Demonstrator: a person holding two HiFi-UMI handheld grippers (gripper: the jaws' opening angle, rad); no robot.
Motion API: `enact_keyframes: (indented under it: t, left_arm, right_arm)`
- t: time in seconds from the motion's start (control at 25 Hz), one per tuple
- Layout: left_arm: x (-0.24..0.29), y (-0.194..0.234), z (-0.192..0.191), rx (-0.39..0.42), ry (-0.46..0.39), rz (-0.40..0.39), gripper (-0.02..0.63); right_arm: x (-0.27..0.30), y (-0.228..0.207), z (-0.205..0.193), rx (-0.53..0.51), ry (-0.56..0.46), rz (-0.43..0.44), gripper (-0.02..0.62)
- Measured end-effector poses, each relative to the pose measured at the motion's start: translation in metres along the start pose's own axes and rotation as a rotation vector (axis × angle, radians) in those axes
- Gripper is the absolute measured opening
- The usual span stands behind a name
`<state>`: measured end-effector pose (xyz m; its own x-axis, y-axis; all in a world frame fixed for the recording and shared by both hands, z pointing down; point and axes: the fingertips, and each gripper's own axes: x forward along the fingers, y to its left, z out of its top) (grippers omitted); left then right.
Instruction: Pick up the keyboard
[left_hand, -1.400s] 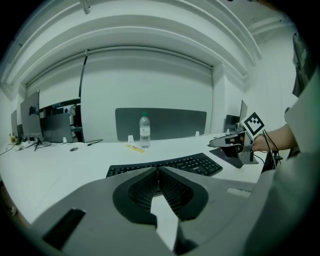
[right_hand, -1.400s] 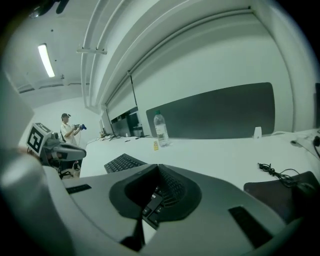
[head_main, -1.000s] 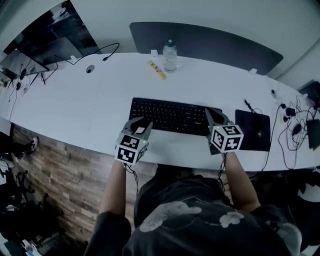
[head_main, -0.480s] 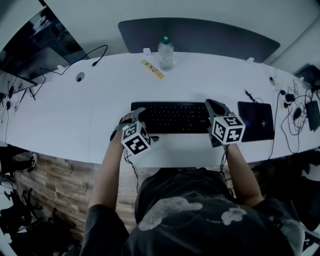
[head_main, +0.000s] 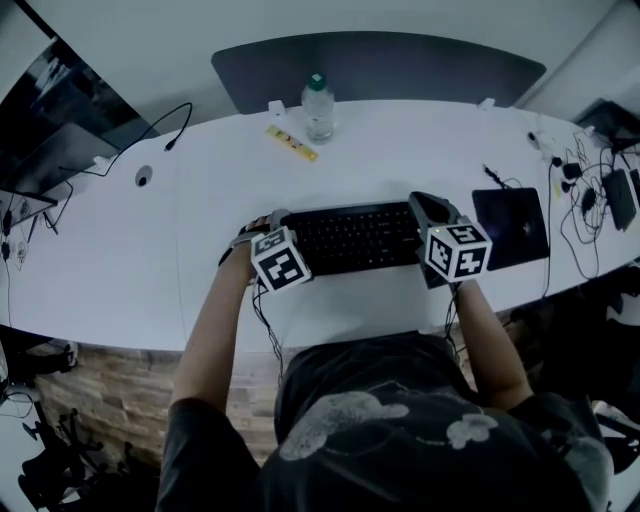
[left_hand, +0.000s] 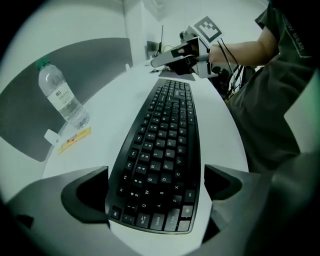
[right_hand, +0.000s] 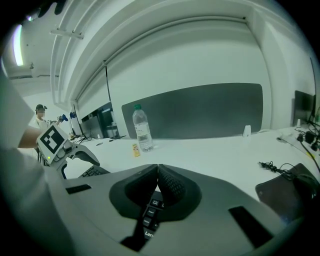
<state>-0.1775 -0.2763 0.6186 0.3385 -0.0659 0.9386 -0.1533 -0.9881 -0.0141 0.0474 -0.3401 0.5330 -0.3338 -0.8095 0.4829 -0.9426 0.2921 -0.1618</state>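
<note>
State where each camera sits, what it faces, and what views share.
Head view: on the person's head, steeply down at desk, keyboard, forearms, left hand-held gripper, right hand-held gripper.
Left gripper view: on that gripper, along the keyboard, its end between jaws that have just been opening; right arm beyond.
Right gripper view: on that gripper, over shut jaws toward the bottle; left arm beside.
Shared: all three show keyboard and bottle.

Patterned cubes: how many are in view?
2. The left cube rides on the left gripper at the keyboard's left end; the right cube on the right gripper at its right end.
</note>
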Motion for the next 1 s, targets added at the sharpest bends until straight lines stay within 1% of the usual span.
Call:
enact_keyframes:
  t: [0.2,0.4,0.52,0.68,0.8,0.88,1.0]
  left_arm:
    - [0.012,0.005,-0.003,0.057,0.053,-0.077,0.577]
    - [0.019,0.005,0.004,0.121,0.083,-0.142,0.584]
    - [0.022,0.002,-0.001,0.117,0.147,-0.192,0.585]
    - [0.026,0.002,0.001,0.129,0.203,-0.201,0.586]
    - [0.027,0.002,0.002,0.128,0.208,-0.190,0.588]
    - [0.027,0.000,0.002,0.123,0.222,-0.187,0.588]
    - [0.026,-0.001,-0.001,0.117,0.263,-0.186,0.588]
  right_arm:
    - [0.006,-0.001,0.002,-0.004,0.008,-0.021,0.002]
    - [0.011,-0.005,0.004,-0.015,0.020,-0.032,0.002]
    - [0.014,-0.008,0.007,-0.021,0.024,-0.029,0.003]
    - [0.018,-0.011,0.012,-0.030,0.031,-0.016,0.003]
    - [0.025,-0.011,0.012,-0.046,0.038,0.009,0.002]
    - [0.030,-0.007,0.011,-0.065,0.061,0.036,0.002]
    - [0.038,-0.003,0.005,-0.101,0.129,0.101,0.003]
